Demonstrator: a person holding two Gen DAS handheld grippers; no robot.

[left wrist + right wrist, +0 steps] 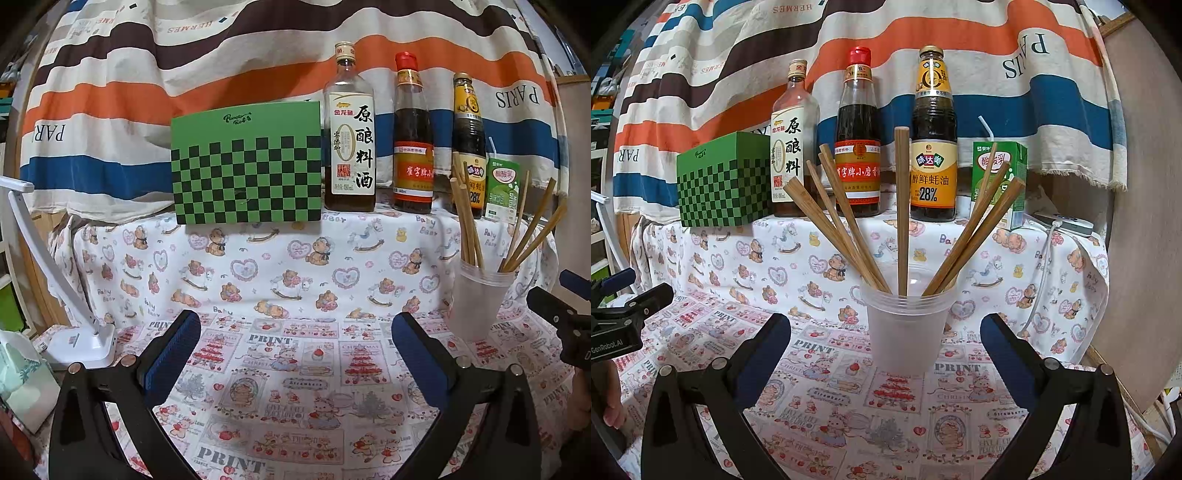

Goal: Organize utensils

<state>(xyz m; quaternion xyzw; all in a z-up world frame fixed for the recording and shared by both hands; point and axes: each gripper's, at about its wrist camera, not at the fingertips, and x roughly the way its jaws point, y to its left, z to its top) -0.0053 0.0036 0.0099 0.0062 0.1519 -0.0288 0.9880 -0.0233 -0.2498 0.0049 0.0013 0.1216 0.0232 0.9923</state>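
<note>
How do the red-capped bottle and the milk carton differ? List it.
The red-capped bottle is tall, clear and round, holding dark liquid; the milk carton is short, green, boxy and opaque. The bottle is capped; the carton has a straw in its top. Both stand upright on the raised ledge.

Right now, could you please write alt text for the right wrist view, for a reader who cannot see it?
A translucent plastic cup holding wooden chopsticks fanned outward stands on a cartoon-print tablecloth, straight ahead of the open right gripper. Behind it, on a raised ledge, stand three sauce bottles, a green checkered box and a green drink carton.
</note>
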